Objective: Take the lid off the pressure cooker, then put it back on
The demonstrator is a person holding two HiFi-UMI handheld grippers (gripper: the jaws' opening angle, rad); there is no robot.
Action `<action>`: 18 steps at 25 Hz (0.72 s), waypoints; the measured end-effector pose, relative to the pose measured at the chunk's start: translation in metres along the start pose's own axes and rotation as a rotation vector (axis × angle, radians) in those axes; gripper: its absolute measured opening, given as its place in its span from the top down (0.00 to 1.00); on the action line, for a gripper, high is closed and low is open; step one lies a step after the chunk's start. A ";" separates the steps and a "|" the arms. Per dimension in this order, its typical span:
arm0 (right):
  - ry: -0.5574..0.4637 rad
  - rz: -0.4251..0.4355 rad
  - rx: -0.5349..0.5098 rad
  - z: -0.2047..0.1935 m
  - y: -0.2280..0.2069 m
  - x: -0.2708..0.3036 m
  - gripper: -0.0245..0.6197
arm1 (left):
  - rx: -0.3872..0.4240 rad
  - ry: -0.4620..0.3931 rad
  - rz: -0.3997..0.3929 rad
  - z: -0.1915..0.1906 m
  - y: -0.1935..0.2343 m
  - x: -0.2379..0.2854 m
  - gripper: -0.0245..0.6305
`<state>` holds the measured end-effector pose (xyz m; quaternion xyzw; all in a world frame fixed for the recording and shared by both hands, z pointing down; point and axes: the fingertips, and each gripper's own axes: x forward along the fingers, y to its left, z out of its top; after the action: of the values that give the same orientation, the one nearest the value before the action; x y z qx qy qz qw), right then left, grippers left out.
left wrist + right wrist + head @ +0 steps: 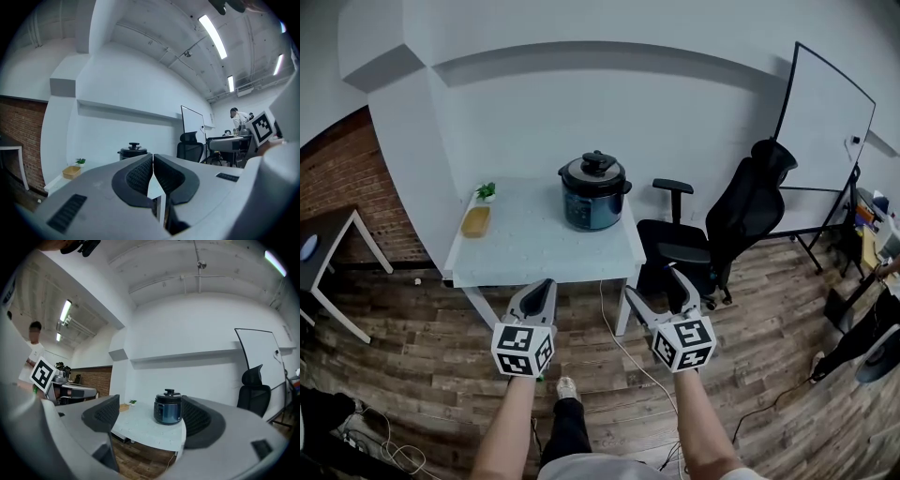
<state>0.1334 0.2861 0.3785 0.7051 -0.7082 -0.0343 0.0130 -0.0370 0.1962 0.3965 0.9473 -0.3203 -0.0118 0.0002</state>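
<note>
A dark blue pressure cooker (594, 197) stands on the far right part of the white table (534, 248), its black lid (596, 169) with a knob closed on top. The cooker (168, 410) also shows between the right gripper's jaws, far off, and the cooker (133, 152) peeks above the left gripper's jaws. My left gripper (539, 292) hangs shut in front of the table's near edge, holding nothing. My right gripper (667, 292) is open and empty, off the table's near right corner. Both are well short of the cooker.
A small potted plant (486, 191) and a tan tray (475, 221) sit at the table's far left. A black office chair (727, 228) stands right of the table, a whiteboard (825, 122) behind it. A dark side table (328, 246) is at the left. Cables lie on the wooden floor.
</note>
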 end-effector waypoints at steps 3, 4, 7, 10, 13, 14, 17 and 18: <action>0.003 -0.009 -0.005 -0.007 -0.013 0.028 0.34 | -0.002 0.001 -0.014 -0.007 0.015 0.031 0.94; 0.002 -0.013 -0.008 -0.009 -0.018 0.041 0.34 | -0.002 -0.001 -0.018 -0.008 0.023 0.044 0.93; -0.010 -0.026 -0.016 -0.008 -0.033 0.086 0.35 | 0.004 -0.010 -0.038 -0.007 0.050 0.089 0.93; -0.014 -0.043 -0.028 -0.003 -0.051 0.134 0.35 | 0.013 -0.018 -0.064 -0.002 0.075 0.137 0.94; -0.014 -0.066 -0.041 0.002 -0.070 0.180 0.35 | 0.032 -0.028 -0.091 0.004 0.099 0.185 0.93; -0.014 -0.074 -0.044 0.003 -0.077 0.195 0.35 | 0.036 -0.033 -0.098 0.006 0.108 0.201 0.93; -0.009 -0.099 -0.048 0.004 -0.097 0.239 0.35 | 0.038 -0.040 -0.121 0.011 0.131 0.245 0.94; -0.007 -0.107 -0.048 0.004 -0.103 0.253 0.35 | 0.037 -0.041 -0.128 0.012 0.138 0.259 0.93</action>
<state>0.2347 0.0330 0.3601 0.7414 -0.6683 -0.0547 0.0255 0.0851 -0.0708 0.3794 0.9652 -0.2592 -0.0252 -0.0245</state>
